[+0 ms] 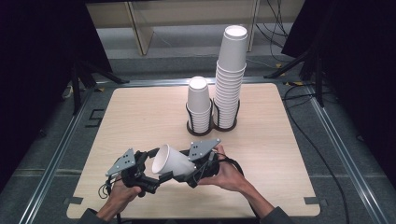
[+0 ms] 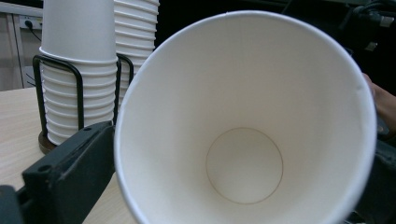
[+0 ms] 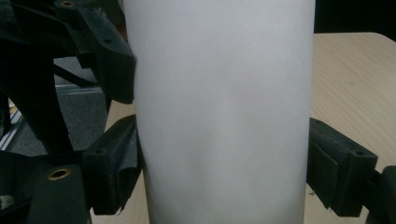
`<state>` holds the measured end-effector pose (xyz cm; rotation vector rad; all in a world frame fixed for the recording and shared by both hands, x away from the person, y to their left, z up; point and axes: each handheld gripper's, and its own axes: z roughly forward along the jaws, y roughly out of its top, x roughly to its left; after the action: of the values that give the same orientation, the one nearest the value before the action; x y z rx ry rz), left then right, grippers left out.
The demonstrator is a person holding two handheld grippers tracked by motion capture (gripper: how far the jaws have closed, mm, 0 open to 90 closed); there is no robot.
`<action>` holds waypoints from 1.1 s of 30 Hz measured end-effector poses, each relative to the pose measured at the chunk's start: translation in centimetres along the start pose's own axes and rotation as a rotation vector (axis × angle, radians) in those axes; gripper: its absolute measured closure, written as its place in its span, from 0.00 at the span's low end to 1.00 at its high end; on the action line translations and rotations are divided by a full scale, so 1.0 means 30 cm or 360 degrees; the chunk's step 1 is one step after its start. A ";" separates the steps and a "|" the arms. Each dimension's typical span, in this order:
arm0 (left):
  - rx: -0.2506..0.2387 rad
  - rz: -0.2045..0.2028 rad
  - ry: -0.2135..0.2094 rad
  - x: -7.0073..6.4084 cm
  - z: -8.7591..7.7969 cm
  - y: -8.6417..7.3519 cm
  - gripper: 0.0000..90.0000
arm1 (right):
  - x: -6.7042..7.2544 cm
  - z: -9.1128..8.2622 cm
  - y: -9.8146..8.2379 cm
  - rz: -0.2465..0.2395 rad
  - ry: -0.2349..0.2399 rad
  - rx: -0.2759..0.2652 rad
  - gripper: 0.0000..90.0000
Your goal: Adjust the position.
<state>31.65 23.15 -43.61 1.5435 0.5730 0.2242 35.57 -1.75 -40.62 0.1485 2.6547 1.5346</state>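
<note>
Cup [image 1: 172, 161], base hidden, clamped in right gripper [image 1: 194, 170] fingers; left gripper [image 1: 148, 169] fingers apart.

1. Paper cup [image 1: 173, 162] — plain white outside and in, with a thin tan ring at its base inside.
2. Two cup stacks [image 1: 229, 79] — the same white, ribbed by their rims.
3. Wire holder [image 1: 211, 125] — black over a dark brown base.
4. Table [image 1: 140, 116] — pale wood grain.
5. Left gripper [image 1: 148, 167] and right gripper [image 1: 184, 171] — black jaws, grey top plates.
6. Floor [image 1: 46, 140] — grey.
</note>
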 end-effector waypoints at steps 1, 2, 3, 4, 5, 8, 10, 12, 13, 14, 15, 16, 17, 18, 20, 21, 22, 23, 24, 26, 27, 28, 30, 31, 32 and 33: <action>-0.0001 0.0007 -0.0005 0.000 0.000 0.000 0.00 | 0.001 0.005 -0.002 -0.0006 0.0005 0.0003 0.23; -0.0014 0.0005 -0.0016 -0.002 0.001 0.000 0.00 | 0.001 0.009 -0.003 -0.0007 0.0011 0.0000 0.23; -0.0016 0.0021 -0.0025 -0.002 -0.001 0.001 0.01 | 0.003 0.012 -0.005 0.0003 0.0025 0.0002 0.23; -0.0015 0.0027 -0.0030 -0.003 -0.002 0.002 0.02 | 0.004 0.015 -0.005 0.0001 0.0030 0.0002 0.23; -0.0017 0.0026 -0.0021 -0.006 -0.002 0.003 0.03 | 0.004 0.016 -0.006 -0.0001 0.0033 0.0000 0.23; -0.0019 0.0010 -0.0036 -0.005 -0.004 0.010 0.05 | -0.001 0.023 -0.010 -0.0018 0.0033 -0.0018 0.22; -0.0028 0.0002 -0.0055 -0.002 -0.007 0.015 0.08 | 0.003 0.026 -0.017 0.0014 0.0045 -0.0007 0.22; -0.0010 0.0044 -0.0045 -0.006 -0.008 0.017 0.10 | 0.004 0.030 -0.019 0.0032 0.0047 0.0001 0.22; 0.0000 0.0059 -0.0030 -0.008 -0.008 0.018 0.10 | 0.004 0.031 -0.019 0.0027 0.0039 0.0010 0.21; 0.0017 0.0076 -0.0022 -0.009 -0.008 0.018 0.11 | 0.004 0.031 -0.019 0.0030 0.0027 0.0027 0.21; 0.0024 0.0083 -0.0016 -0.011 -0.007 0.018 0.11 | 0.005 0.033 -0.019 0.0024 0.0010 0.0036 0.20; 0.0048 0.0114 -0.0004 -0.010 -0.006 0.018 0.11 | 0.004 0.031 -0.019 0.0010 -0.0009 0.0042 0.19; 0.0052 0.0117 0.0010 -0.012 -0.004 0.018 0.11 | 0.004 0.029 -0.018 0.0007 -0.0024 0.0057 0.19; 0.0080 0.0140 0.0025 -0.012 -0.006 0.019 0.11 | 0.005 0.027 -0.017 0.0003 -0.0035 0.0065 0.19; 0.0100 0.0157 0.0029 -0.014 -0.004 0.020 0.11 | 0.012 0.024 -0.013 0.0010 -0.0033 0.0082 0.18; 0.0116 0.0176 0.0028 -0.016 -0.001 0.020 0.11 | 0.016 0.025 -0.010 -0.0009 -0.0046 0.0108 0.18; 0.0134 0.0180 0.0029 -0.018 0.000 0.019 0.11 | 0.022 0.029 -0.008 -0.0030 -0.0057 0.0137 0.18; 0.0131 0.0193 0.0021 -0.021 0.006 0.017 0.11 | 0.025 0.032 -0.007 -0.0033 -0.0056 0.0140 0.18; 0.0166 0.0208 0.0029 -0.025 0.006 0.017 0.11 | 0.027 0.037 -0.006 -0.0042 -0.0054 0.0146 0.18; 0.0183 0.0231 0.0015 -0.029 0.013 0.013 0.11 | 0.033 0.045 -0.005 -0.0057 -0.0059 0.0179 0.18; 0.0209 0.0239 0.0013 -0.030 0.012 0.014 0.11 | 0.033 0.048 -0.006 -0.0059 -0.0055 0.0182 0.18; 0.0215 0.0242 0.0001 -0.031 0.015 0.013 0.11 | 0.035 0.051 -0.006 -0.0052 -0.0046 0.0186 0.19; 0.0215 0.0246 -0.0016 -0.031 0.020 0.010 0.11 | 0.032 0.055 -0.006 -0.0089 -0.0043 0.0187 0.20; 0.0234 0.0243 -0.0010 -0.032 0.018 0.011 0.11 | 0.032 0.056 -0.006 -0.0095 -0.0042 0.0192 0.21; 0.0234 0.0239 -0.0017 -0.030 0.018 0.010 0.10 | 0.033 0.056 -0.006 -0.0095 -0.0040 0.0197 0.21; 0.0218 0.0224 -0.0024 -0.027 0.017 0.008 0.10 | 0.037 0.057 -0.008 -0.0058 -0.0027 0.0203 0.21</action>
<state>31.26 22.33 -43.24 1.7193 0.4761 0.2849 34.65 -0.26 -41.71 0.1192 2.7264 1.3475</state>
